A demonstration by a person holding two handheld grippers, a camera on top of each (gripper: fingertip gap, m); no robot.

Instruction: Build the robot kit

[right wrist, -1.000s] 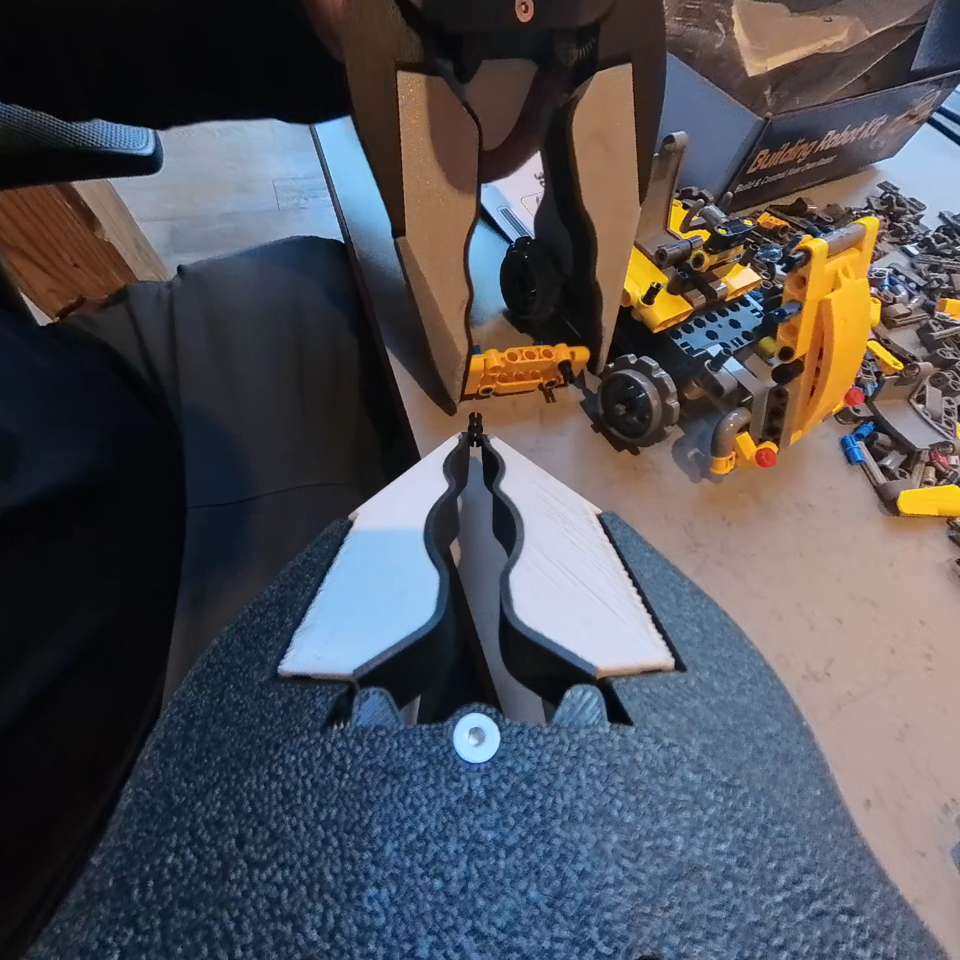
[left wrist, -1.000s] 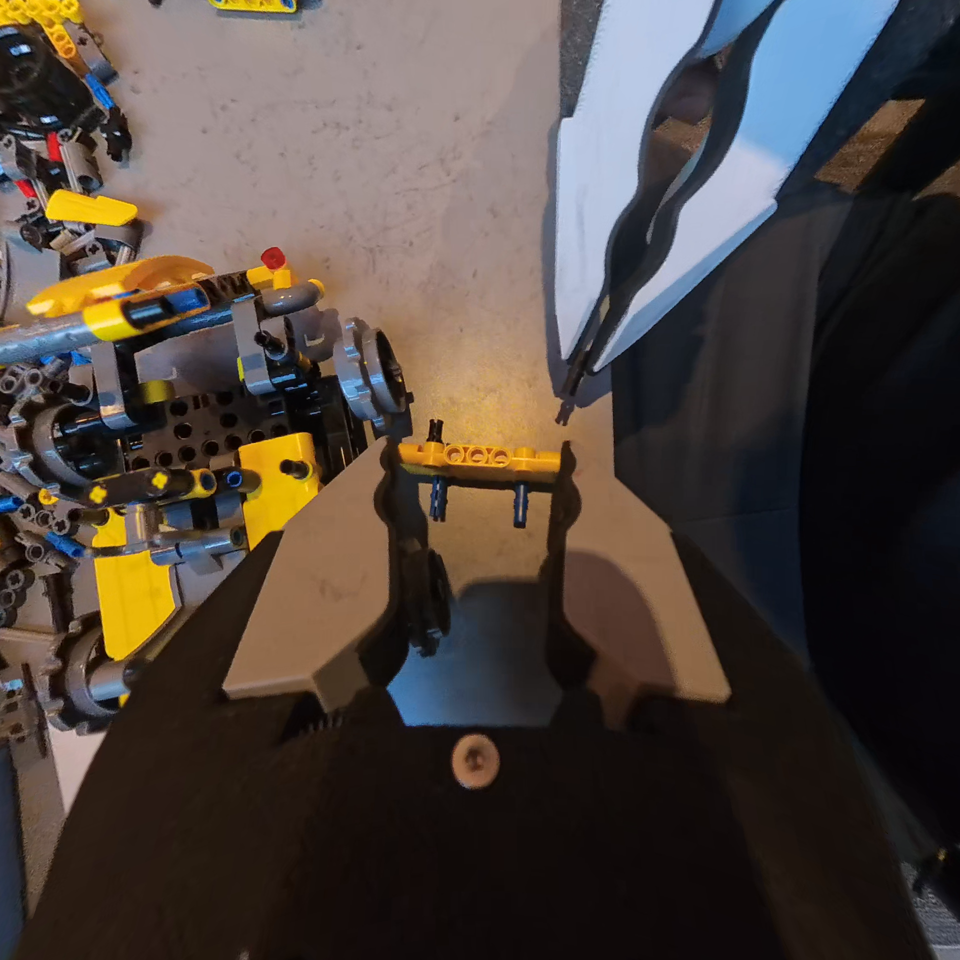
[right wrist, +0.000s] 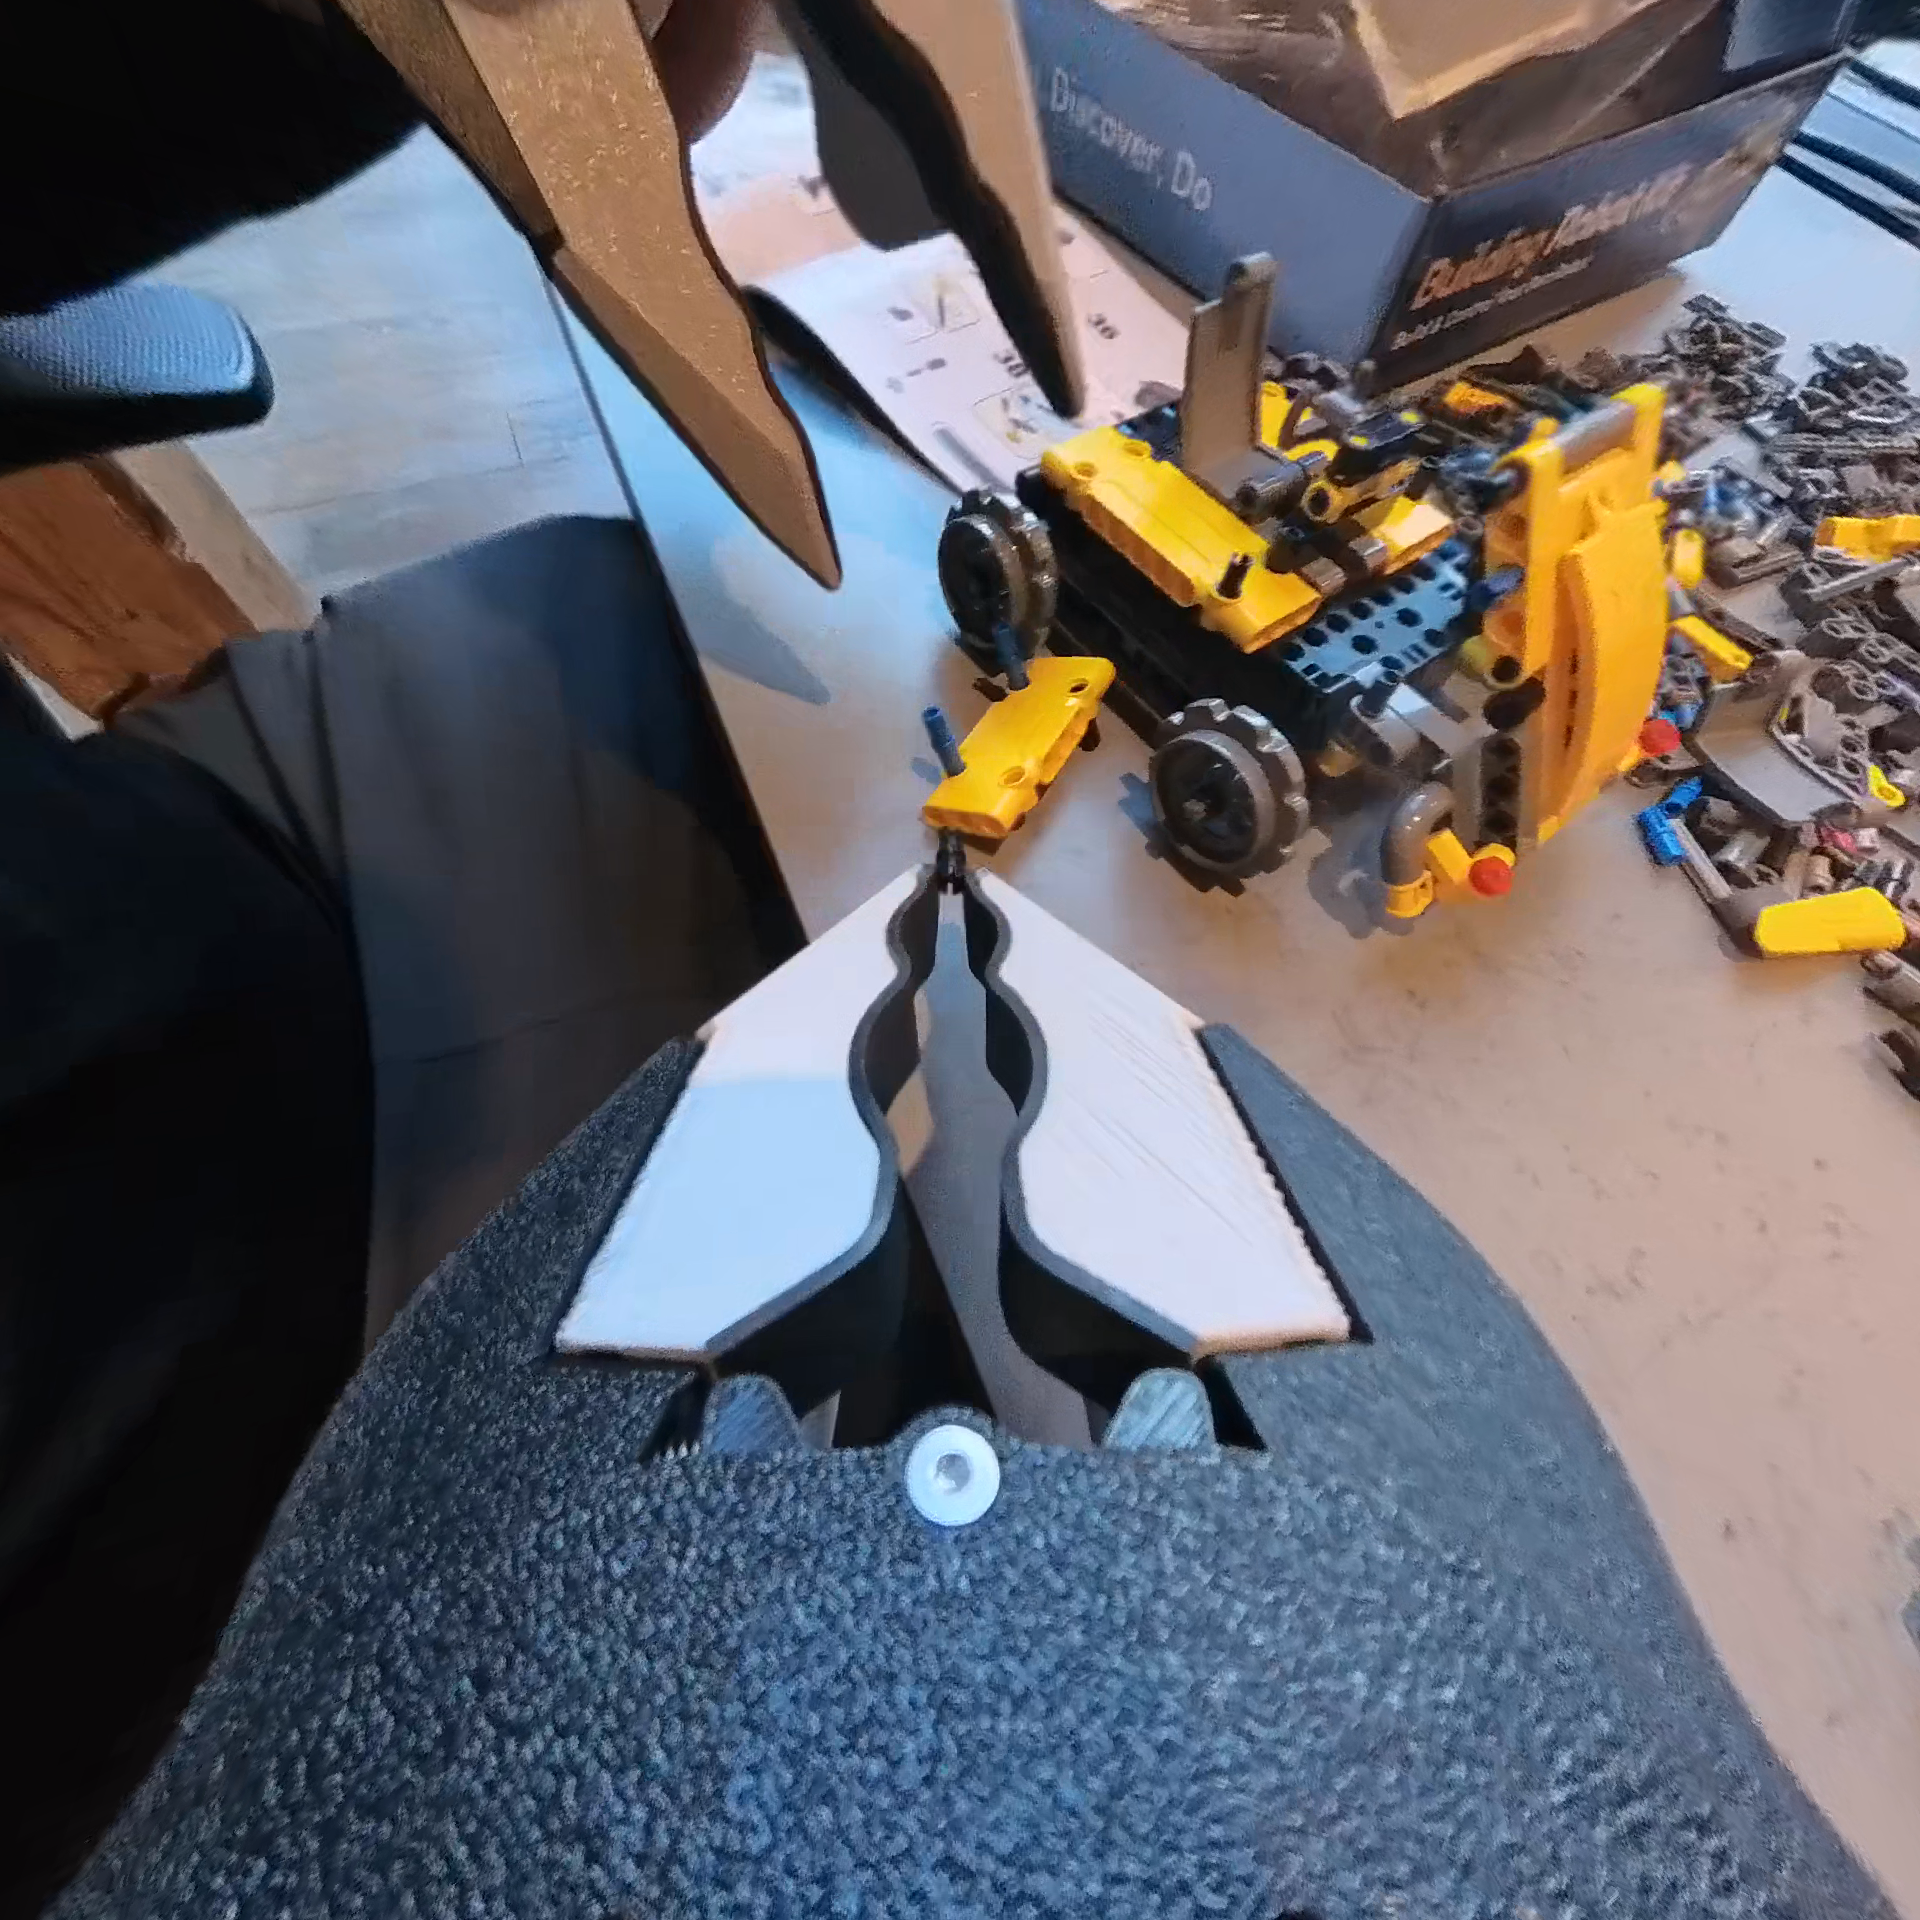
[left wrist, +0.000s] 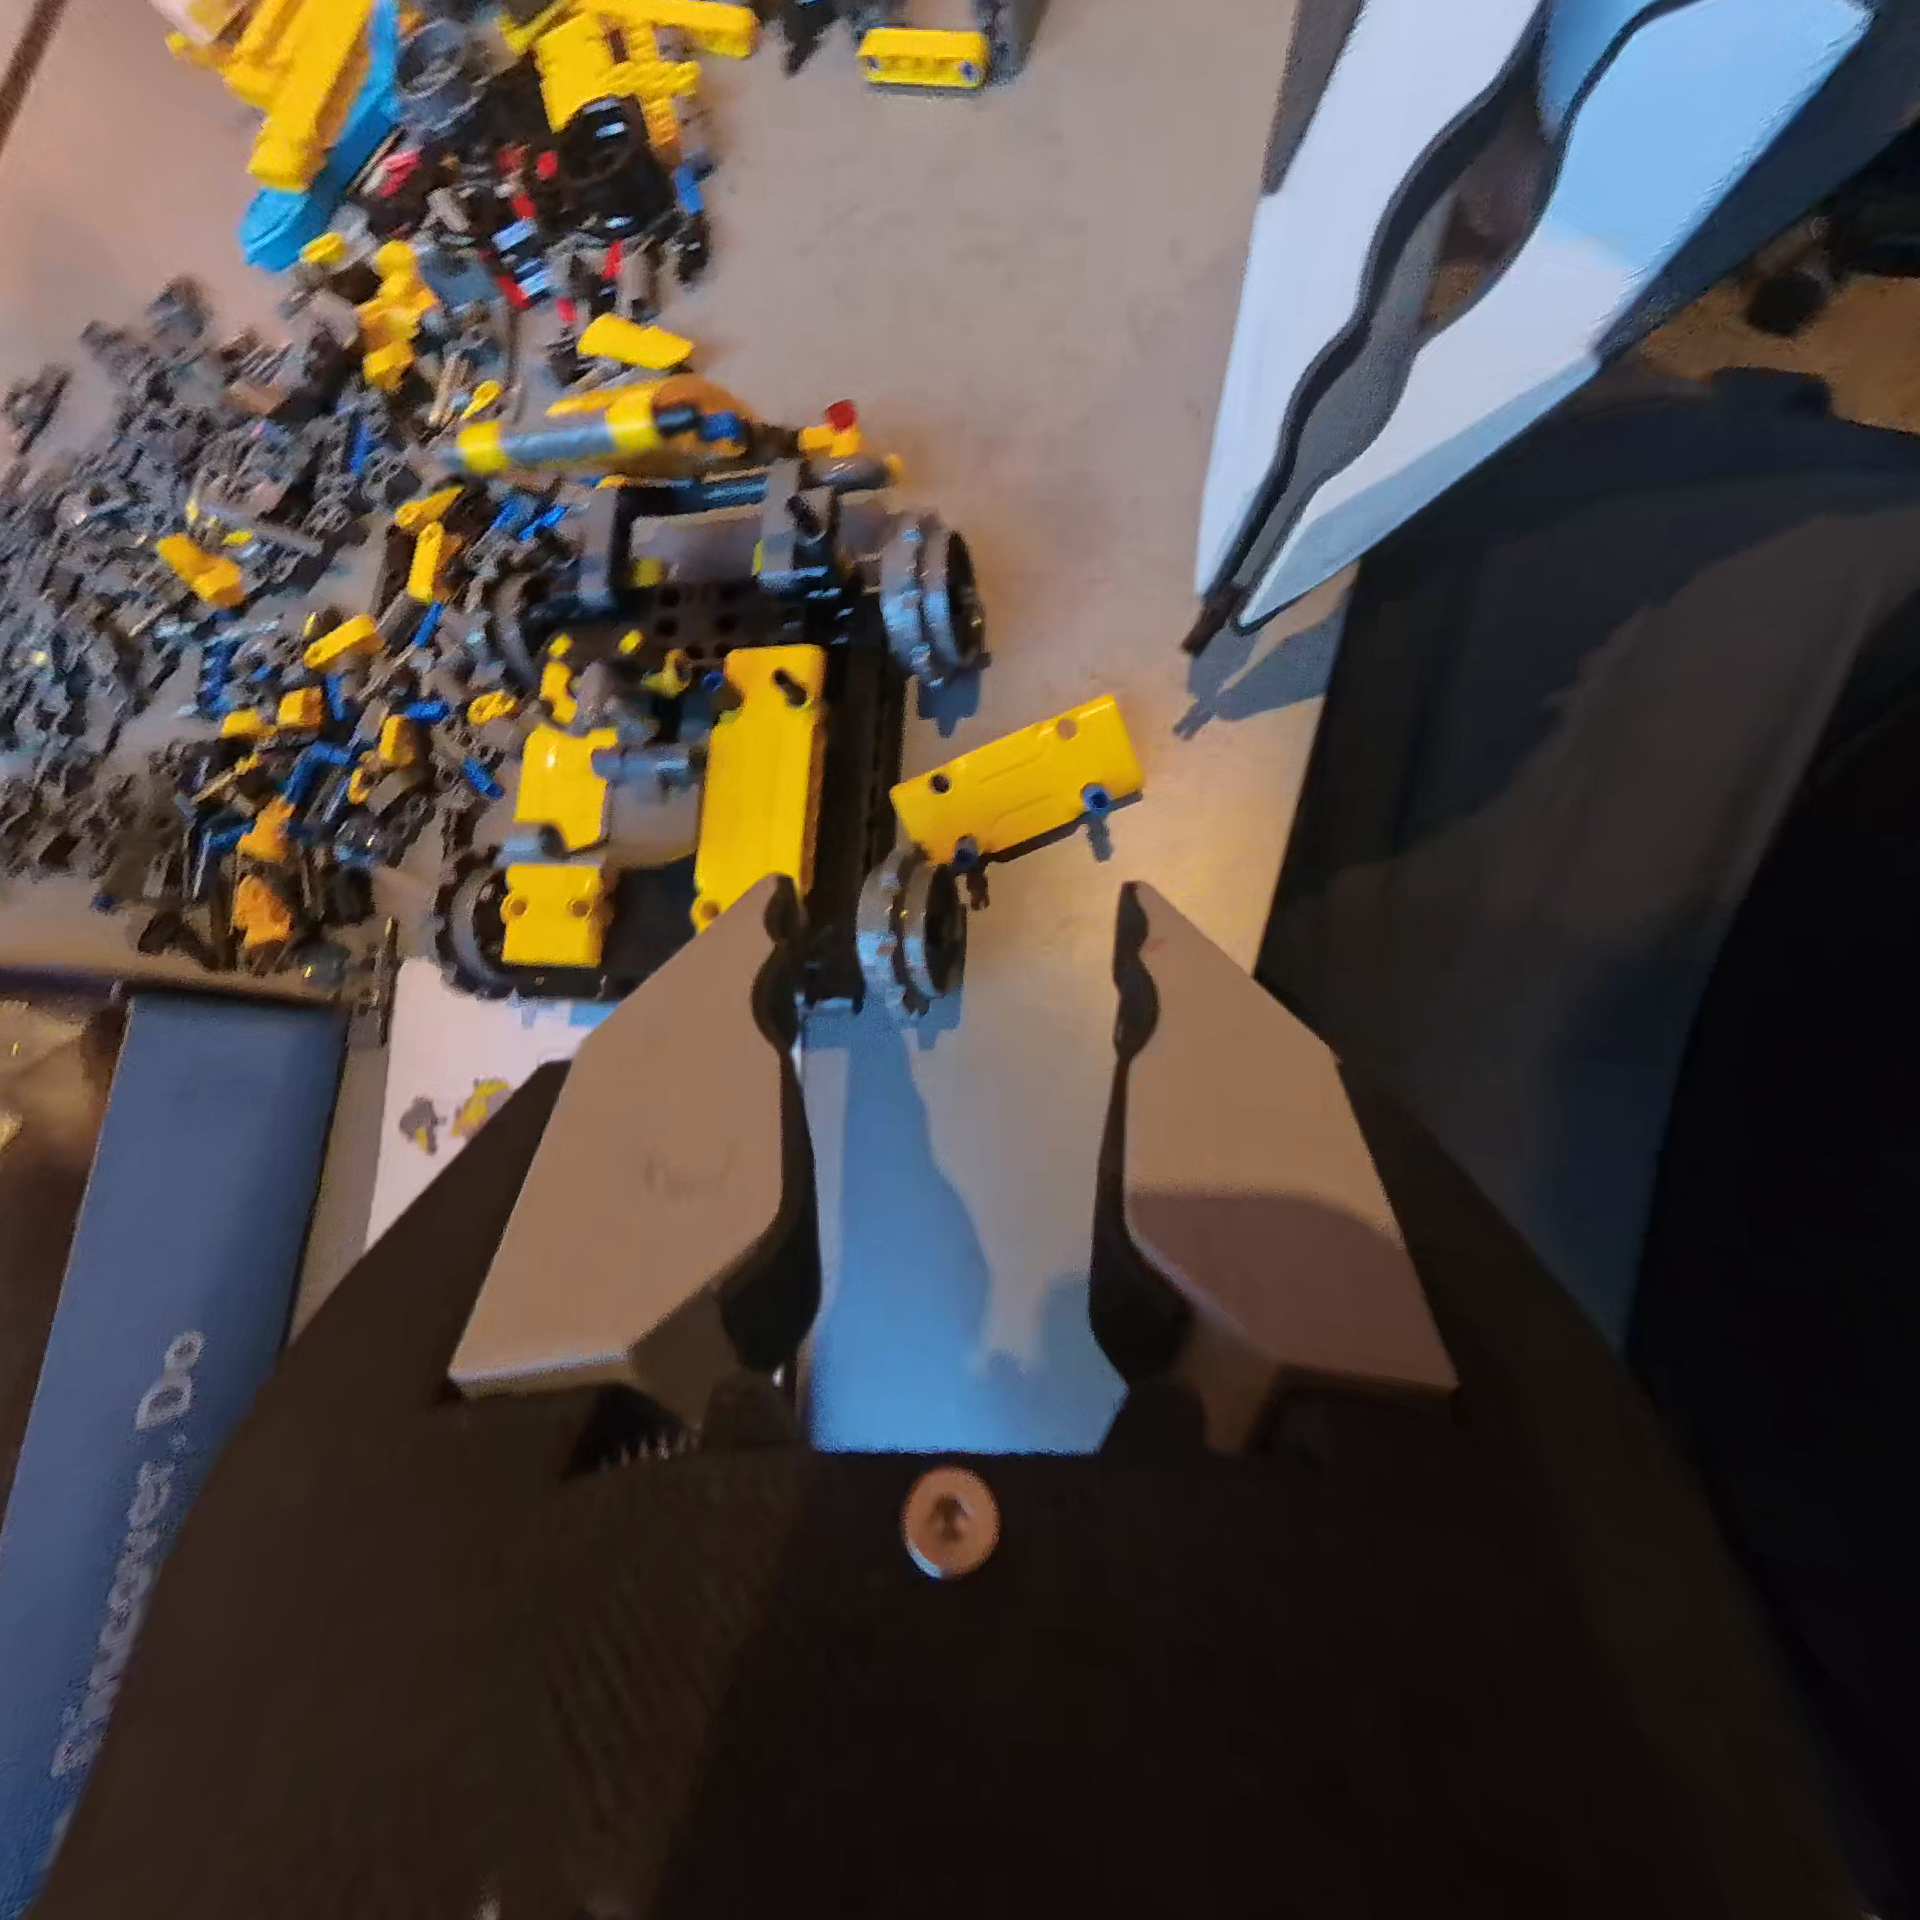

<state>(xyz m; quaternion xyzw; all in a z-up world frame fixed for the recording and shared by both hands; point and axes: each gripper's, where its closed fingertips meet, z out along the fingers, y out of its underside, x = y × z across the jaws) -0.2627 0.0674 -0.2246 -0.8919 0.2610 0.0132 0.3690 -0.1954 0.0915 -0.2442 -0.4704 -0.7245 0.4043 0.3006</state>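
Yellow plastic panel (right wrist: 1016,750), with small blue pins standing in it, lies on the table (right wrist: 1455,1195) just beside the half-built toy vehicle (right wrist: 1351,613). Above it the left gripper (left wrist: 951,904) hangs released and empty. The right gripper (right wrist: 948,878) is clenched on a small black pin (right wrist: 948,860) near the panel's end.

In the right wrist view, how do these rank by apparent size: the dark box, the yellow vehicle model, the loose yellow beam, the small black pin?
1. dark box, partly cropped
2. yellow vehicle model
3. loose yellow beam
4. small black pin, pinched in the right gripper
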